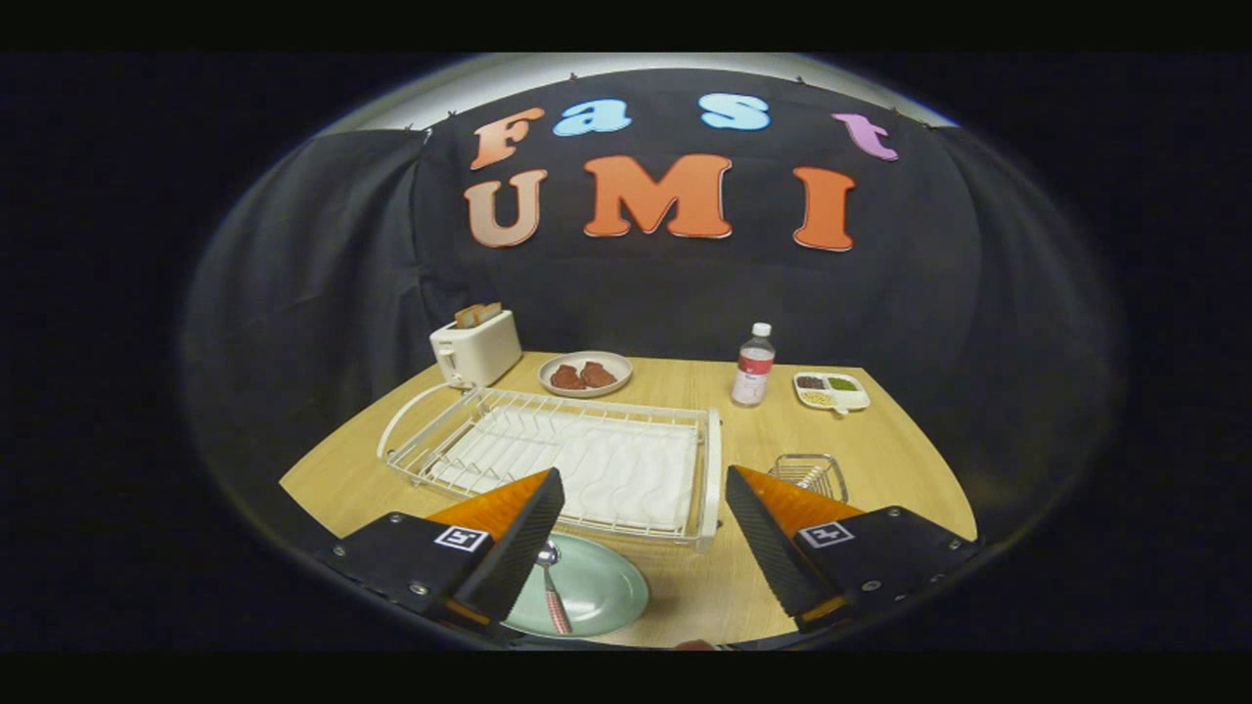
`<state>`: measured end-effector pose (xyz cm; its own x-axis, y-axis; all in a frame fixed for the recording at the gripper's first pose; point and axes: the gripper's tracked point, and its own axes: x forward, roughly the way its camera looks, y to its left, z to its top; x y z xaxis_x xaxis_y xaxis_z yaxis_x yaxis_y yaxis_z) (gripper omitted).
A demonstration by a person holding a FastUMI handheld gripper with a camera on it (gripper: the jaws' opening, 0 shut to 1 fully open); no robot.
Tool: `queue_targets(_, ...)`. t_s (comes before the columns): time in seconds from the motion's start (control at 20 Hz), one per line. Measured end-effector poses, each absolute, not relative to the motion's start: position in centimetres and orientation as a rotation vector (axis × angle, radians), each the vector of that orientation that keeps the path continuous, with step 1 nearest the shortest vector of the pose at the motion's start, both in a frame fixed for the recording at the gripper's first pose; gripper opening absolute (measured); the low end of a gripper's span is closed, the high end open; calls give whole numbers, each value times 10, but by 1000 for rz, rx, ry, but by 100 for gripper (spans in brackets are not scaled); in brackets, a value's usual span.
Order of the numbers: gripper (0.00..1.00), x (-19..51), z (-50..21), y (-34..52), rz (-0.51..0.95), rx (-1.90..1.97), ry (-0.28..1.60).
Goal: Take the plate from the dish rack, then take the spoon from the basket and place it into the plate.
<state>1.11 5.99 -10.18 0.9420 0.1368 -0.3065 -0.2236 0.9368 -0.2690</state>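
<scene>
A pale green plate (597, 592) lies on the wooden table in front of the white wire dish rack (558, 455), partly under my left finger. A spoon (552, 587) with a metal bowl and a reddish striped handle rests in the plate. The rack holds nothing but its white drip mat. A small wire basket (810, 474) stands to the right of the rack, just beyond my right finger. My gripper (646, 543) is open above the table's near edge, nothing between its fingers.
At the back stand a white toaster (476, 349) with toast, a plate of meat pieces (585, 374), a water bottle (753, 366) and a divided snack tray (831, 390). Bare table (880, 440) lies right of the rack.
</scene>
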Motion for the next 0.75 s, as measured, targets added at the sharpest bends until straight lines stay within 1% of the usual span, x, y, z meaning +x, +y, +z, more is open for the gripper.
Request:
queue_targets(0.3, 99, 18, -73, 41, 114, -244, 237)
queue_targets(0.75, 99, 16, -68, 30, 75, -207, 226)
